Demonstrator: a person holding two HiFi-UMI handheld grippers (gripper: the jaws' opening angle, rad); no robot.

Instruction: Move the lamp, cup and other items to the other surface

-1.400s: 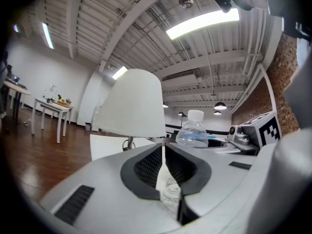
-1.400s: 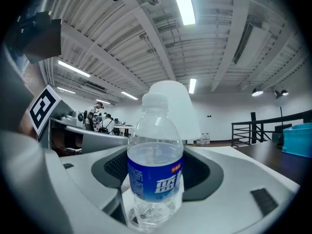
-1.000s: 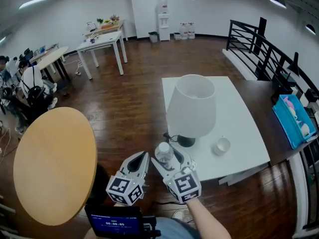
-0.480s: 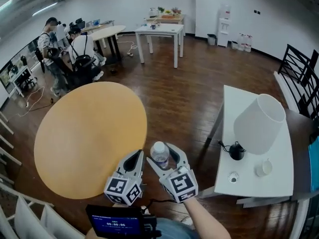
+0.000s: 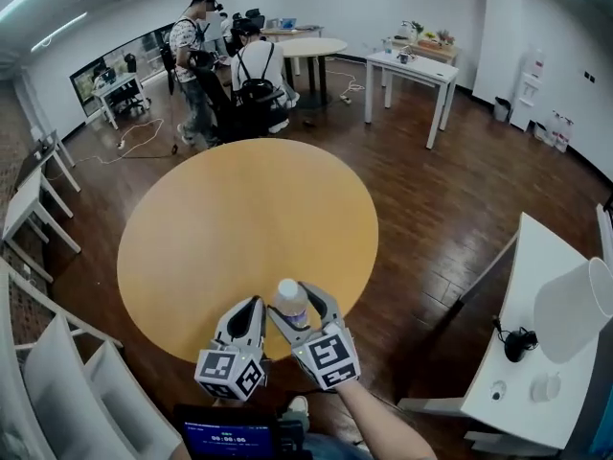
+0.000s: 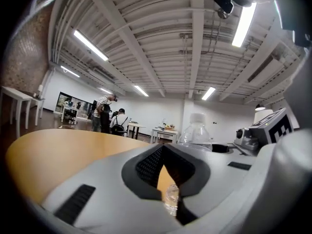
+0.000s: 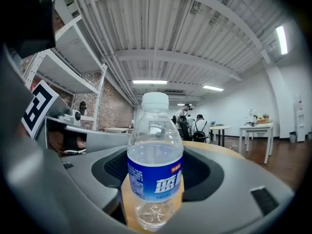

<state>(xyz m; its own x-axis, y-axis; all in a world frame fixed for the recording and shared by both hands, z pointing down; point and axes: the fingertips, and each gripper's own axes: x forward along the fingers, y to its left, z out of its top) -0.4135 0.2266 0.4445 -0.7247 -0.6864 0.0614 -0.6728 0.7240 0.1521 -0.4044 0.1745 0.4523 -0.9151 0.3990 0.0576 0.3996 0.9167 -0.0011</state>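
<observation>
Blue-labelled water bottle (image 7: pixel 155 145), white characters

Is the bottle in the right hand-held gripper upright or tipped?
Upright: the water bottle stands cap-up, clamped between the jaws of the right hand-held gripper, its water line level.

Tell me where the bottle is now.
The bottle is held upright in the right gripper, low centre in the head view, over the near edge of the round table, just right of the shut left gripper.

Bright, even light from the ceiling strips (image 6: pixel 90 45), one flaring at upper right. Edges bend hard (fisheye, black corners); the near foreground is soft.
</observation>
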